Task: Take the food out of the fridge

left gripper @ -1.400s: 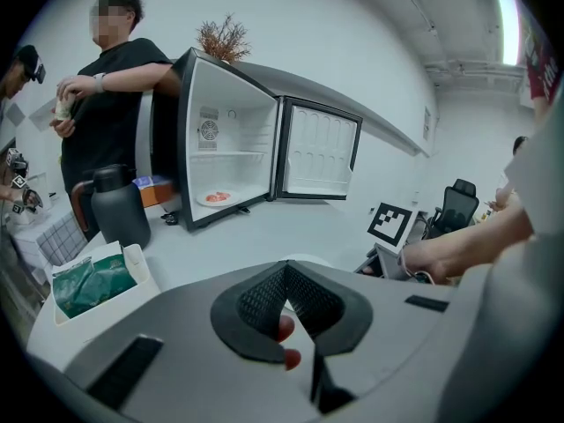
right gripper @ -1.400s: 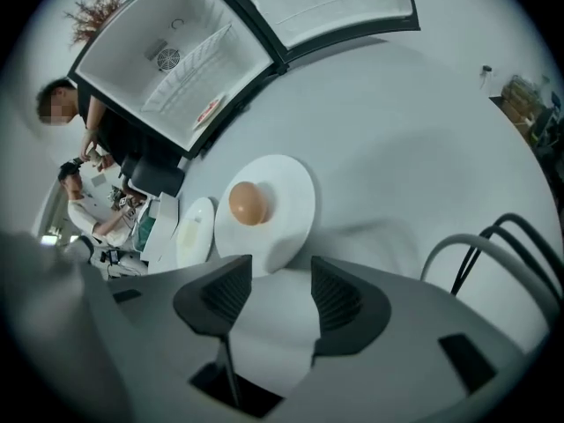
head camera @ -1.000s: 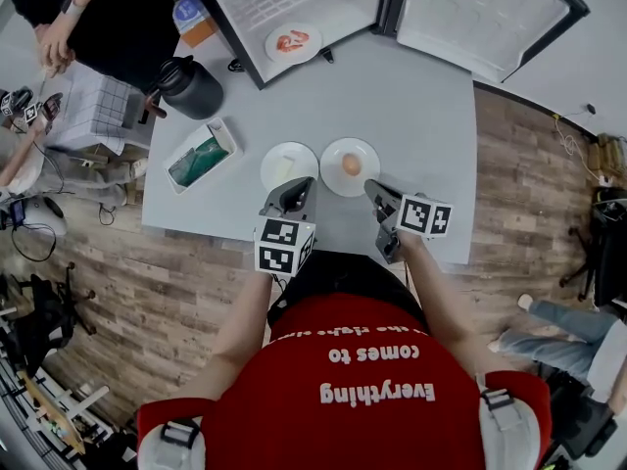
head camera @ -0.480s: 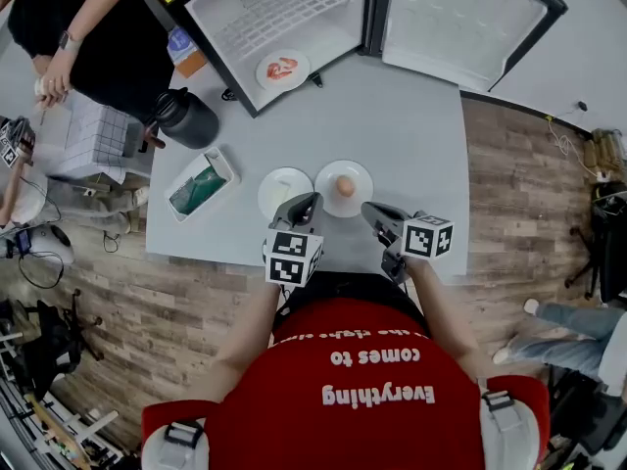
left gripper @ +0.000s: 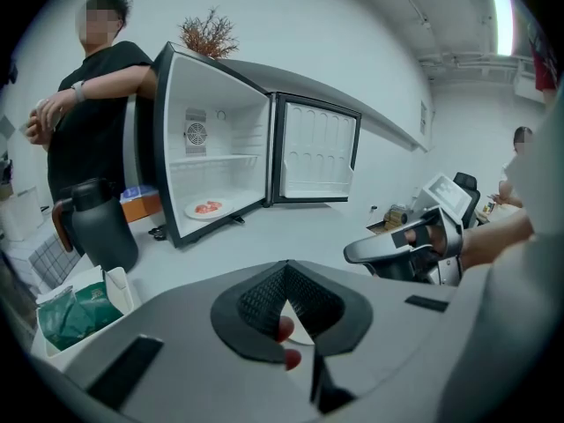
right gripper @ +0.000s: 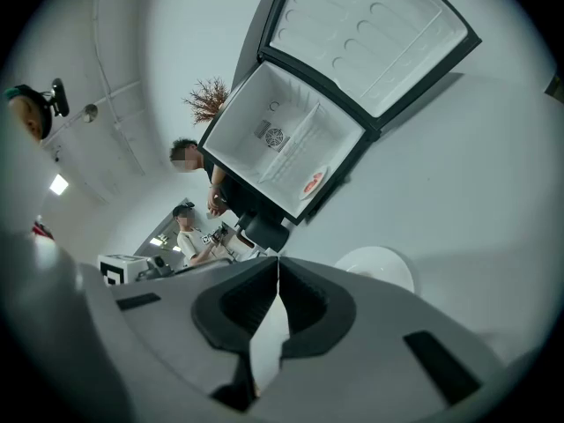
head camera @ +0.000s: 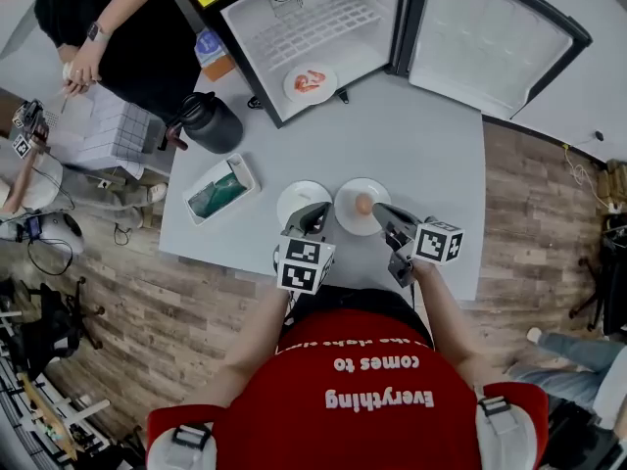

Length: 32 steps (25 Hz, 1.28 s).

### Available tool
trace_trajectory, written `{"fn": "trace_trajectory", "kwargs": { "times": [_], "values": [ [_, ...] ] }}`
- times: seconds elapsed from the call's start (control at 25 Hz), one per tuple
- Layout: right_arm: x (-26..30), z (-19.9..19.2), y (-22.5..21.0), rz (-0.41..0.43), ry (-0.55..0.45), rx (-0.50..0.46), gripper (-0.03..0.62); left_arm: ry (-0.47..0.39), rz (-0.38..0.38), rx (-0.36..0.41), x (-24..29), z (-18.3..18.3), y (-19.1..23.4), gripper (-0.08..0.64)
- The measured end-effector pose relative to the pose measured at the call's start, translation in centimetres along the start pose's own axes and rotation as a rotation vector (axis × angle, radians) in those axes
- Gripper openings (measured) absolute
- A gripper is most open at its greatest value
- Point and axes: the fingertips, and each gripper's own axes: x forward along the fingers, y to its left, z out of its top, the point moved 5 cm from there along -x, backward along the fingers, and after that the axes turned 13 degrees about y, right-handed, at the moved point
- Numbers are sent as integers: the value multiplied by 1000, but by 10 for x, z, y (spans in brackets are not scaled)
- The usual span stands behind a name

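The small fridge (head camera: 323,27) stands open at the table's far end. On its floor lies a white plate of red food (head camera: 311,82), also seen in the left gripper view (left gripper: 208,207) and the right gripper view (right gripper: 315,183). Two white plates sit near me: the left plate (head camera: 297,200) and the right plate (head camera: 353,218) bearing an egg (head camera: 363,204). My left gripper (head camera: 313,213) hovers over the left plate, jaws shut (left gripper: 285,267) with nothing held. My right gripper (head camera: 384,211) is beside the egg plate, shut and empty (right gripper: 278,261).
A black jug (head camera: 211,122) and a white tray with a green packet (head camera: 221,188) stand at the table's left. A person in black stands left of the fridge (left gripper: 88,122). The fridge door (head camera: 490,37) swings out to the right.
My right gripper has lifted a little and tilted beside the egg plate, still shut. The left gripper has hardly moved. The head view has shifted slightly.
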Motion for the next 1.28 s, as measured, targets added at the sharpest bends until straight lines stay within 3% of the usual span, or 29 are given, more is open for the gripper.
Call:
{"fn": "trace_trajectory", "kwargs": {
  "times": [0.4, 0.8, 1.16, 1.28],
  "values": [
    [67, 77, -3, 98, -12, 4, 14, -29, 80, -53, -6, 7, 35, 6],
    [111, 152, -22, 103, -29, 25, 15, -33, 122, -148, 10, 5, 58, 6],
    [151, 176, -59, 35, -30, 166, 20, -7, 90, -126, 28, 6, 52, 6],
    [169, 185, -71, 46, -22, 253, 99, -1, 73, -136, 35, 5, 45, 6]
  ]
}}
